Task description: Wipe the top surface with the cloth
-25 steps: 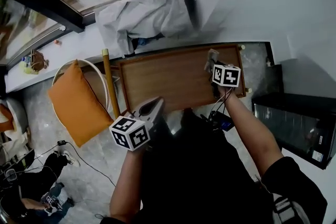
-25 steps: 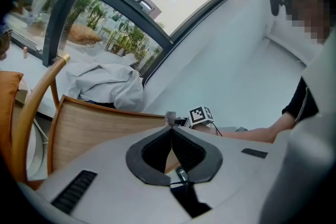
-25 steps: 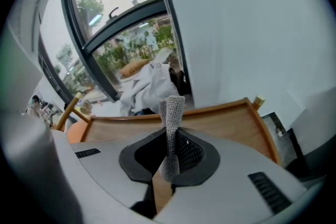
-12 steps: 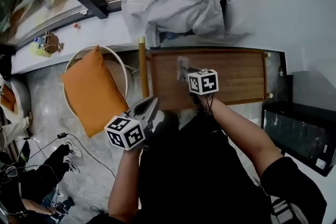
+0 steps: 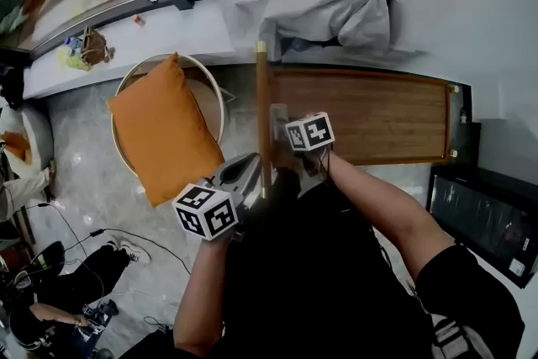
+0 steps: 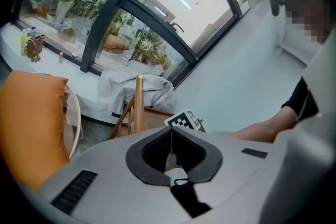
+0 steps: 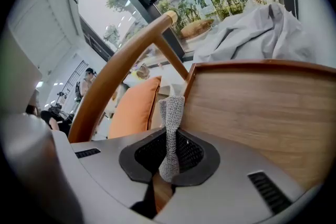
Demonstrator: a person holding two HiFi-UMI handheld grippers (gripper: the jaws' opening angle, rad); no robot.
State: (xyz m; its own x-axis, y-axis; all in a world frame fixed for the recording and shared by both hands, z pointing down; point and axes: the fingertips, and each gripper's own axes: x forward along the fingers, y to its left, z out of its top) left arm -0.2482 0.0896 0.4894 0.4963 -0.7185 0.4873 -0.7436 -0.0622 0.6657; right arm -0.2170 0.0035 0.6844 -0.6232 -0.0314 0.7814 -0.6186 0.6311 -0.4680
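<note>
The wooden table top runs left to right below the window sill; it also fills the right gripper view. At its left end my right gripper is shut on a grey knitted cloth, which stands up as a twisted strip between the pads over the table's left edge. My left gripper hangs off the table, in front of its left corner, shut with nothing in it.
A slanted wooden pole rises just beside the table's left end. An orange cushion lies on a round white chair farther left. Crumpled pale fabric is heaped on the sill behind. A black cabinet stands at the right.
My right gripper has swept with the cloth from the table's right end across to its left end. The left gripper has kept its place.
</note>
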